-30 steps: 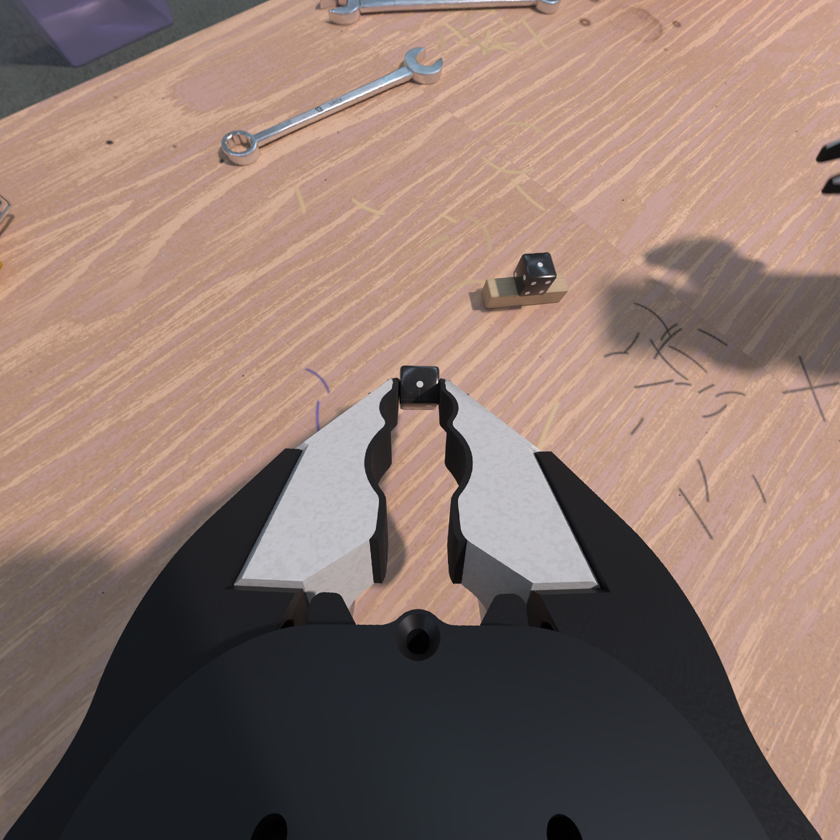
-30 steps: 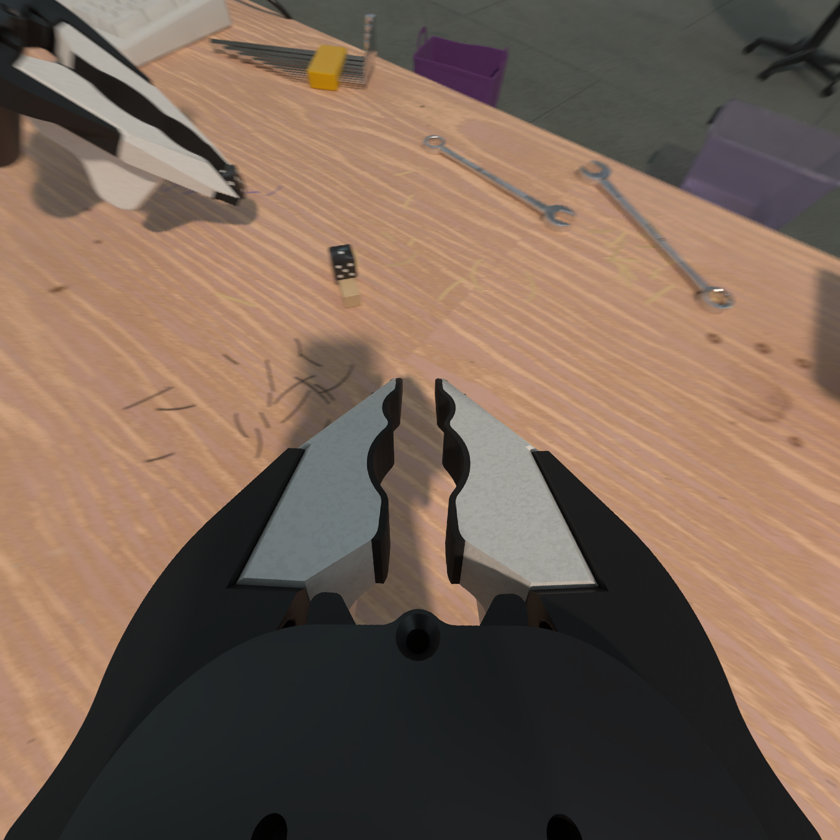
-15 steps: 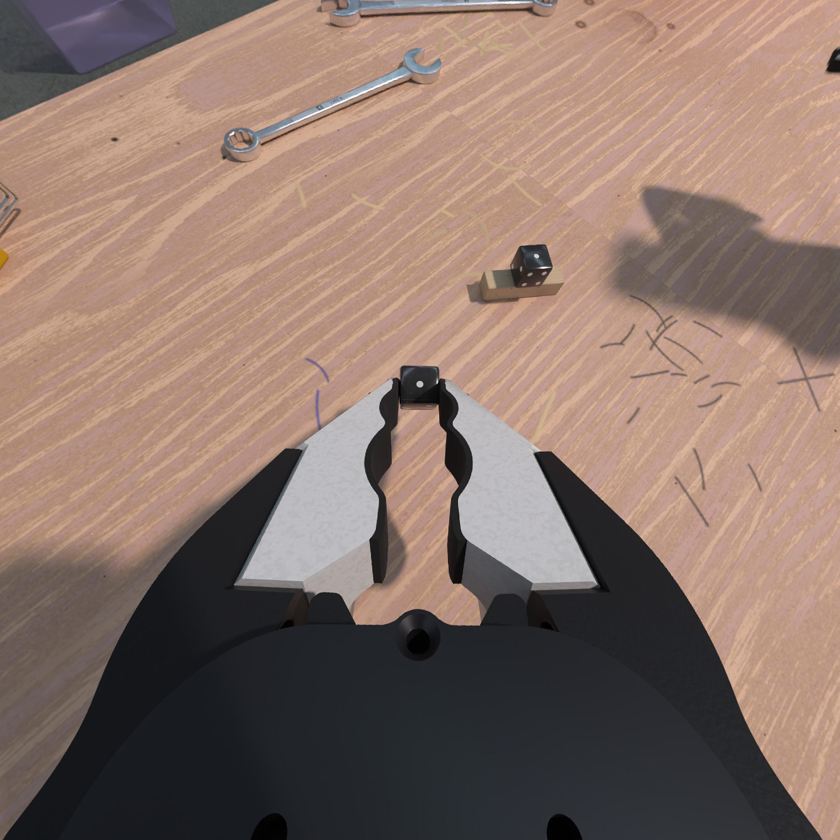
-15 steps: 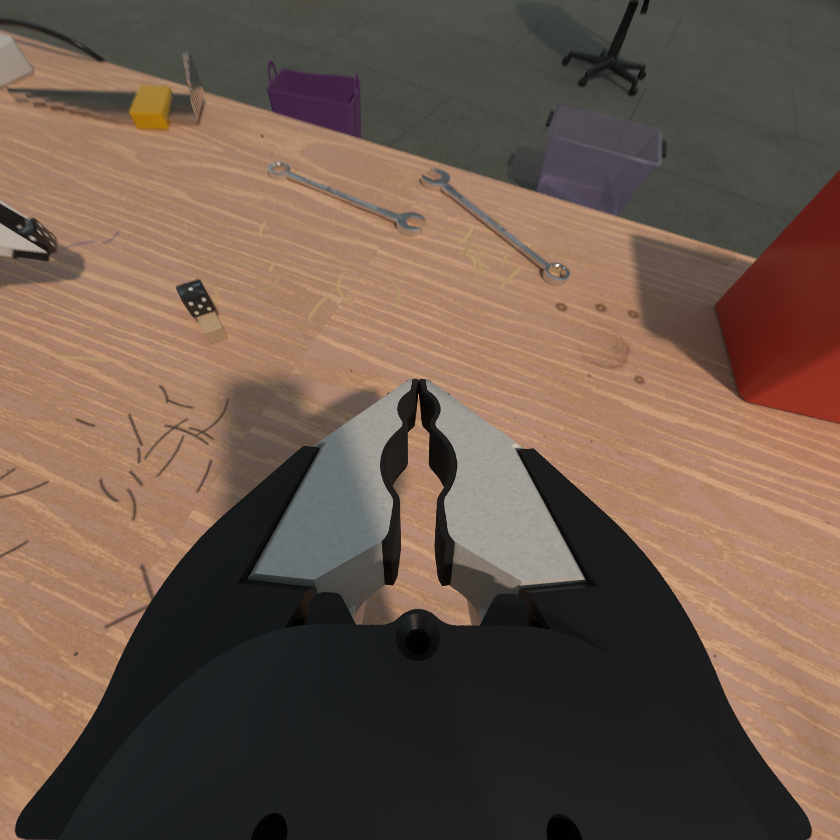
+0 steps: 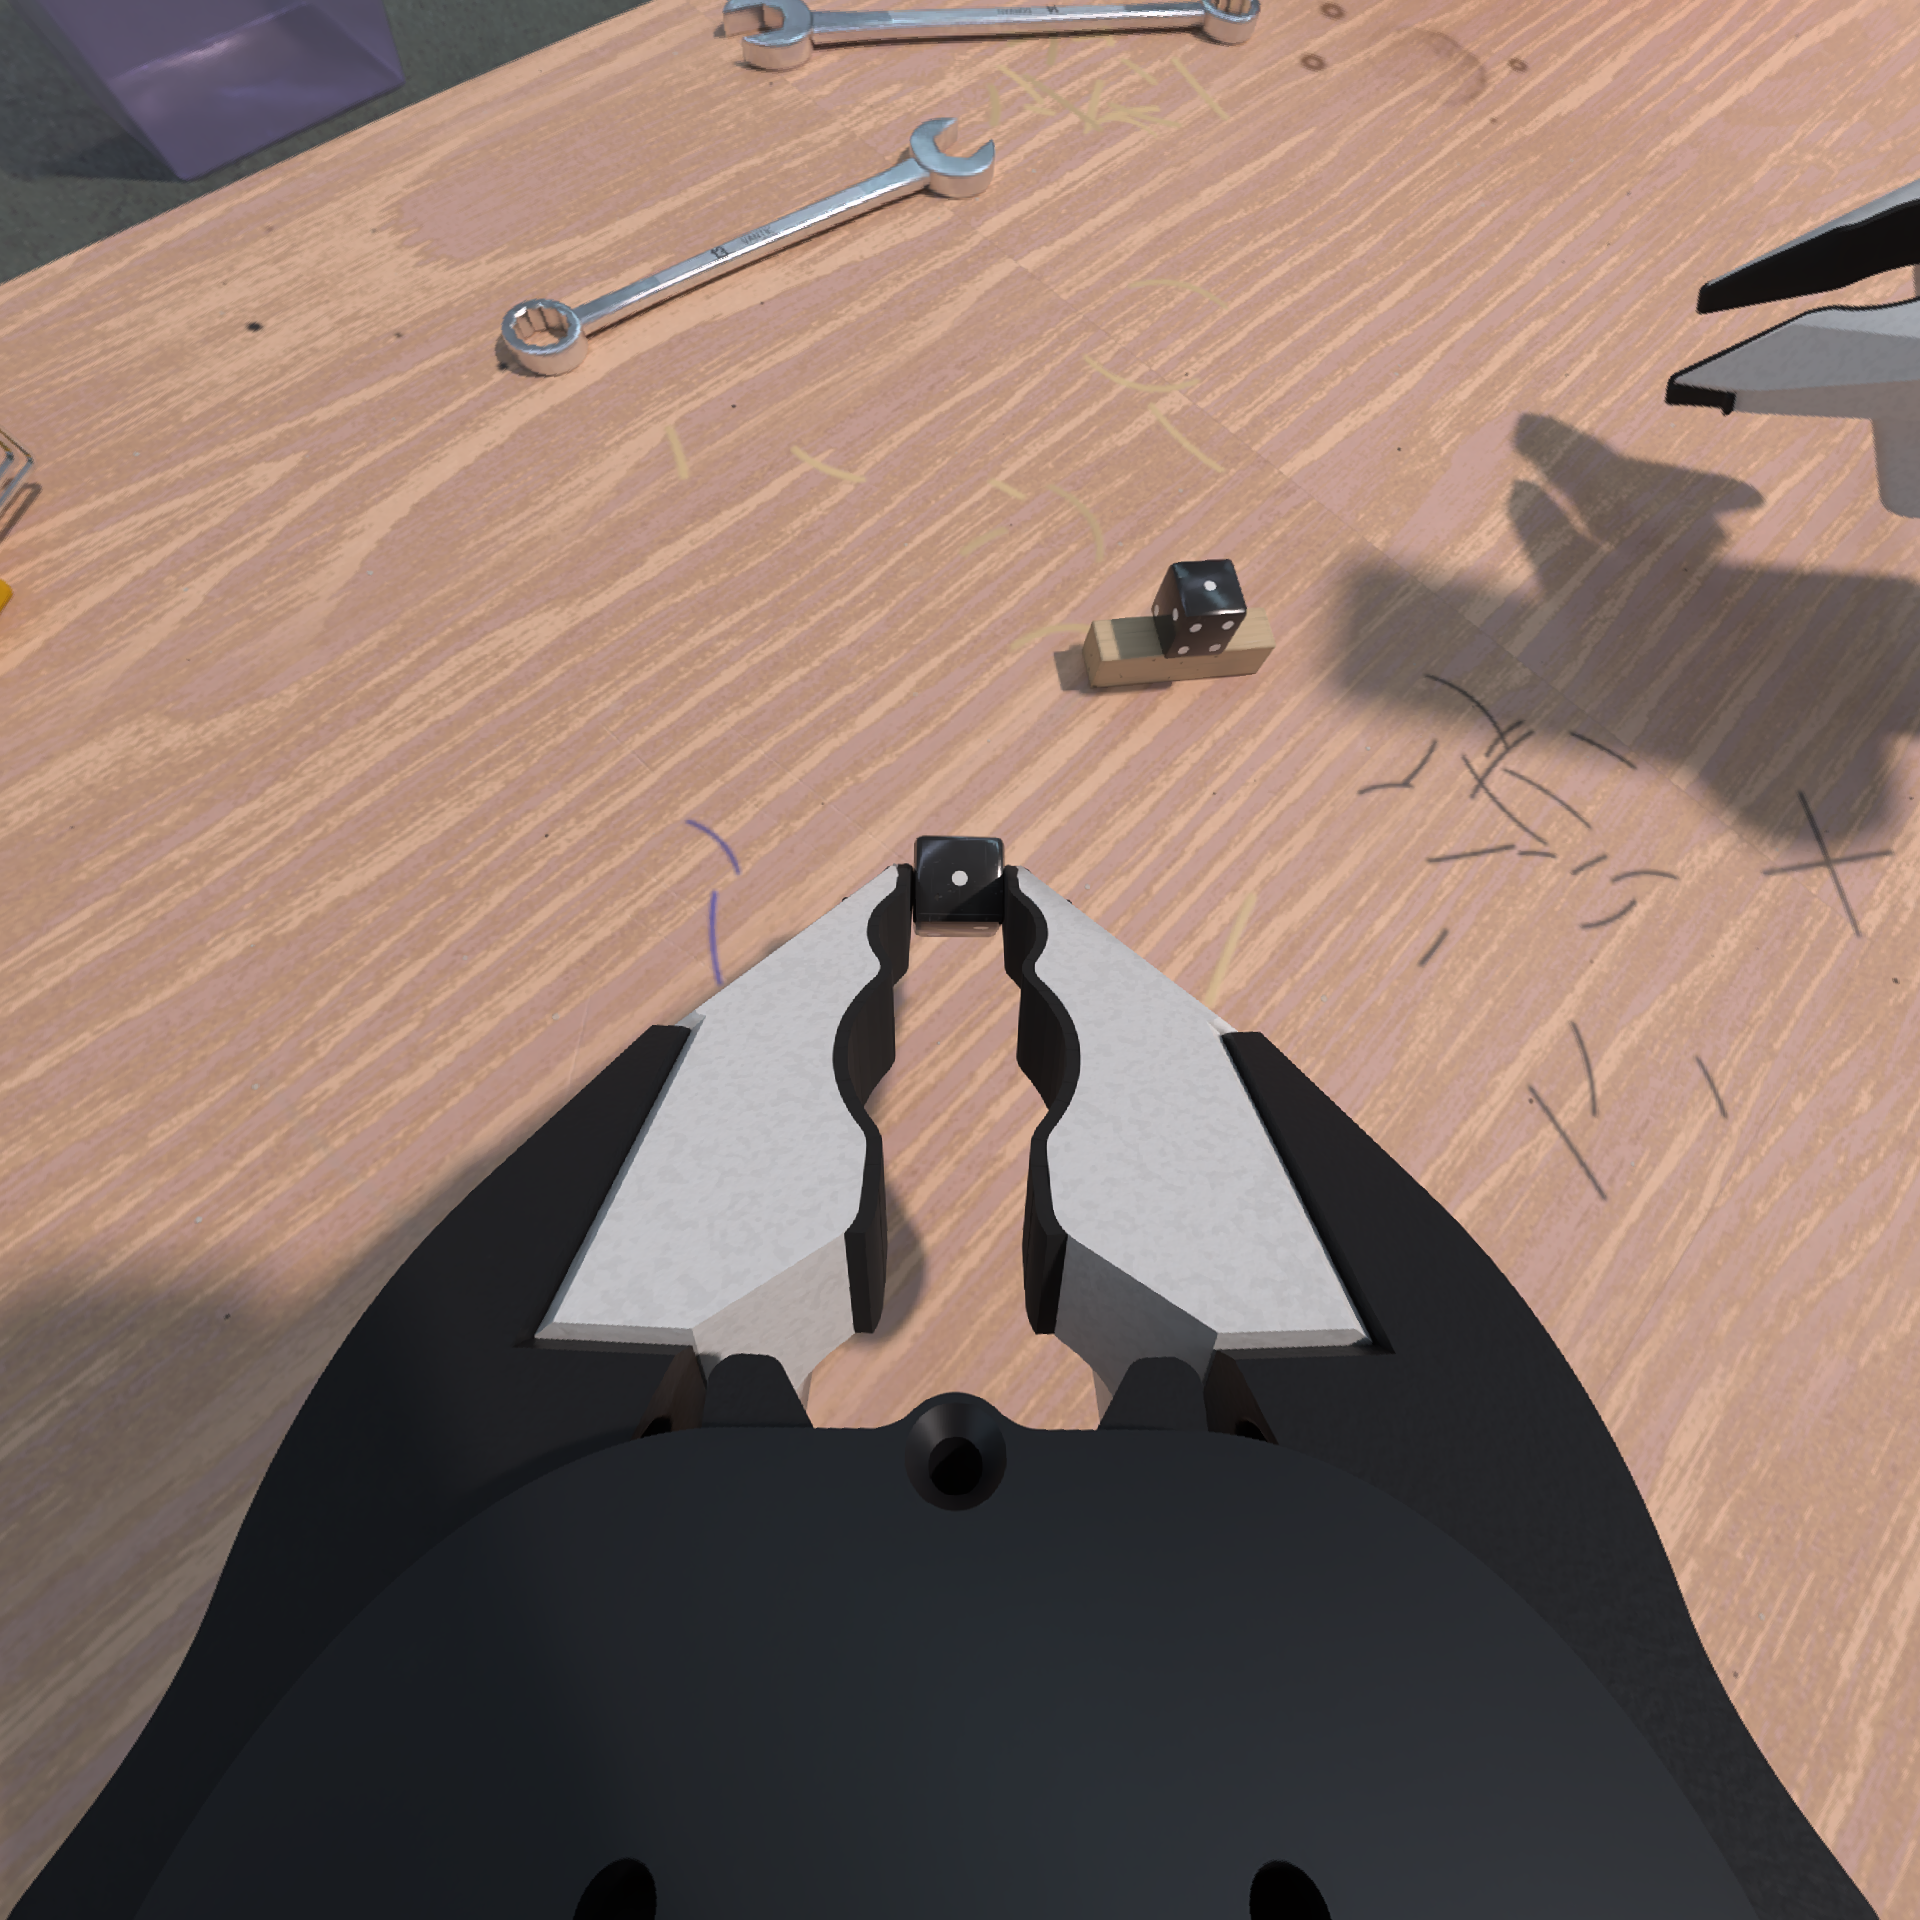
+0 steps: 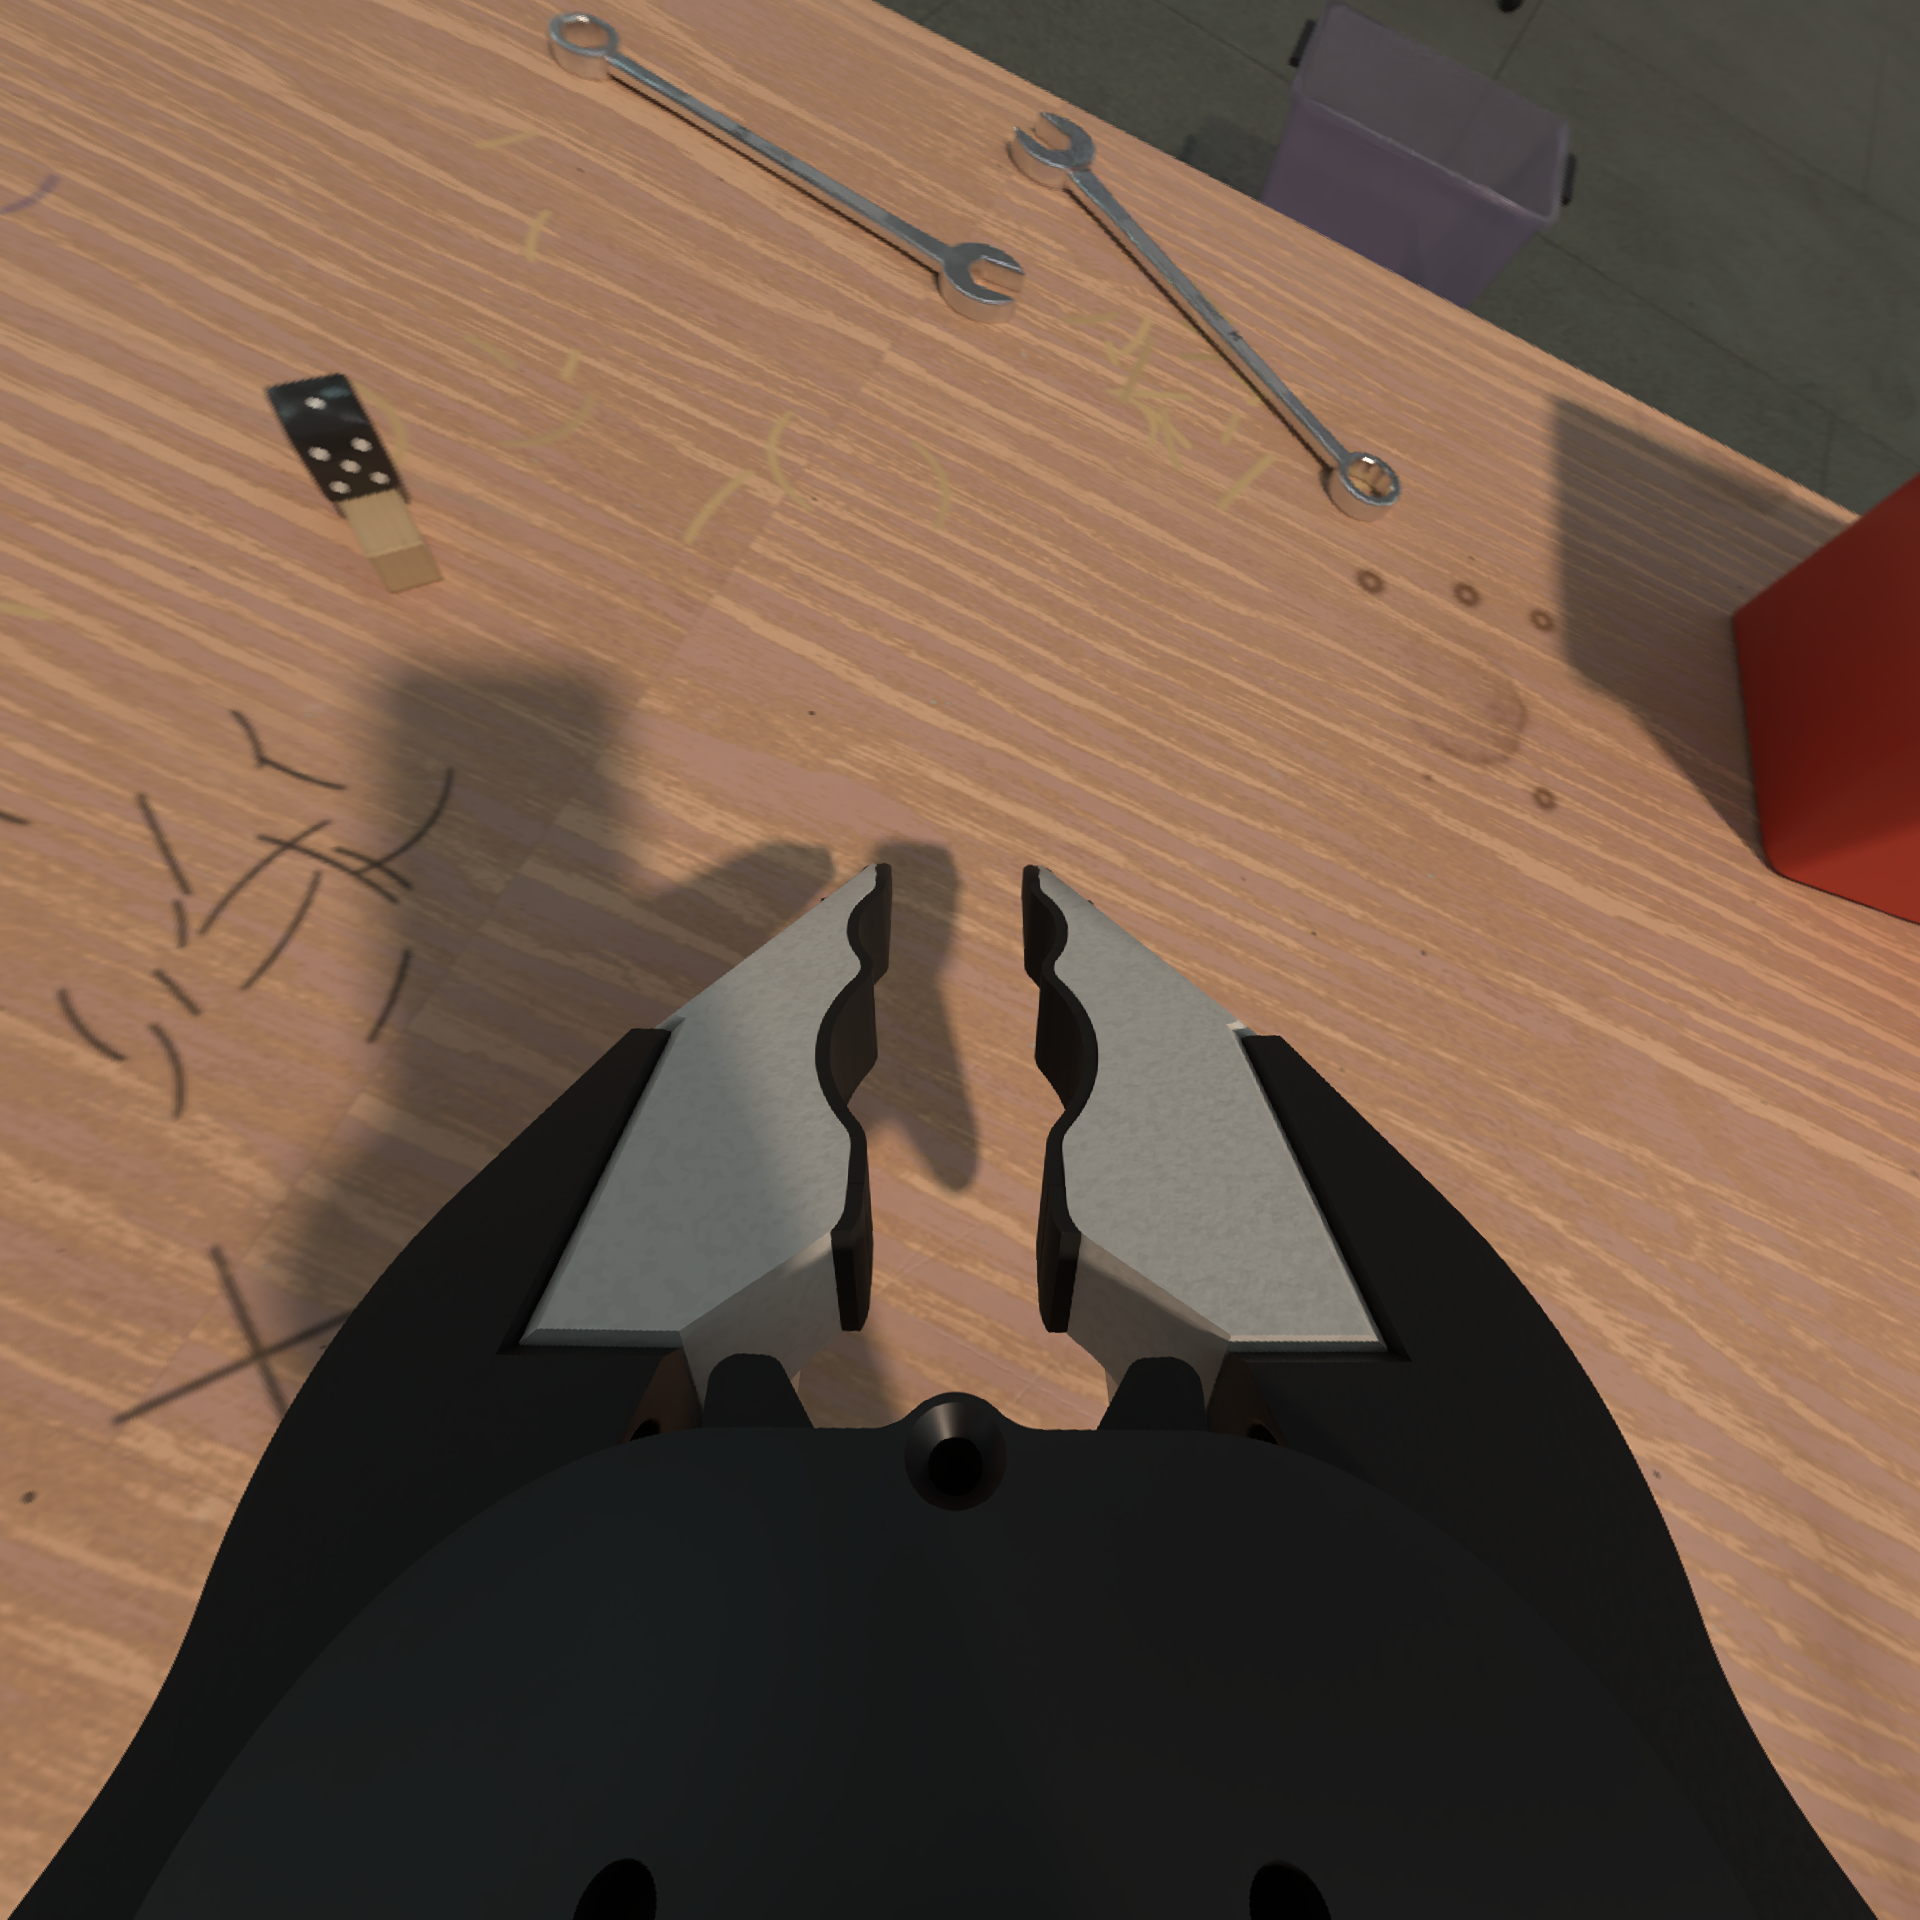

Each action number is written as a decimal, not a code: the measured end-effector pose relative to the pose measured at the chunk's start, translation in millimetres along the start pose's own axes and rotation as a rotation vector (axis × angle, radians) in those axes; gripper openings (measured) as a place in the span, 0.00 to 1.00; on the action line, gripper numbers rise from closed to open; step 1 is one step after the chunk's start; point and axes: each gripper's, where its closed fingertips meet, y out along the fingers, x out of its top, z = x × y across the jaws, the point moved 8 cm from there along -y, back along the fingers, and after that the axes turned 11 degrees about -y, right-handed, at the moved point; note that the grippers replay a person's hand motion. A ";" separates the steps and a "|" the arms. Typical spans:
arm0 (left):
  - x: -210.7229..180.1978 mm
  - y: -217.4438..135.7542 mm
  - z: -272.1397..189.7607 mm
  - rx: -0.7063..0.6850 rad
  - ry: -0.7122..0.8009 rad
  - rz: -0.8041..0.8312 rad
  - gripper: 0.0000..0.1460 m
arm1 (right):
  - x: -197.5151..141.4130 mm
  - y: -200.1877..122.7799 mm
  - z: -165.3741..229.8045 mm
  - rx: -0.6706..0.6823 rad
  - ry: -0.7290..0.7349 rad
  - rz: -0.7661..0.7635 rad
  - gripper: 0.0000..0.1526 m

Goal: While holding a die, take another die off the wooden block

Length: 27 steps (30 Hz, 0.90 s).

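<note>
My left gripper is shut on a black die held at its fingertips above the table. A second black die sits on a small wooden block ahead and to the right. In the right wrist view the same die and block lie far to the upper left. My right gripper is open and empty, well right of the block. It also shows at the right edge of the left wrist view, above the table.
Two steel wrenches lie near the table's far edge; they also show in the left wrist view. A red box stands at the right. A purple bin stands on the floor. Dark scratch marks mark the tabletop.
My right gripper was shut half a second ago and has opened; it has moved lower and nearer the table. My left gripper holds its die almost still.
</note>
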 end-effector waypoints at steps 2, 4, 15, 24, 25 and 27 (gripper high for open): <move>-0.1 0.3 -1.5 -0.004 0.004 0.000 0.11 | 2.2 -0.1 4.1 0.030 0.003 -0.015 0.19; -0.6 0.9 -3.1 -0.008 0.008 0.004 0.11 | 4.6 -0.2 8.2 0.054 0.003 -0.031 0.21; -3.5 2.7 -8.0 -0.013 0.026 0.023 0.11 | 13.7 -0.4 25.7 0.175 0.007 -0.084 0.16; -1.7 5.8 -13.3 -0.040 -0.025 -0.008 0.11 | 78.5 31.9 57.5 0.436 -0.130 -0.251 0.24; -2.5 5.4 -13.2 -0.036 -0.019 -0.003 0.11 | 87.9 39.5 63.0 0.455 -0.194 -0.234 0.25; -3.7 3.4 -12.5 -0.021 -0.010 -0.003 0.11 | 97.4 54.4 72.5 0.471 -0.308 -0.158 0.24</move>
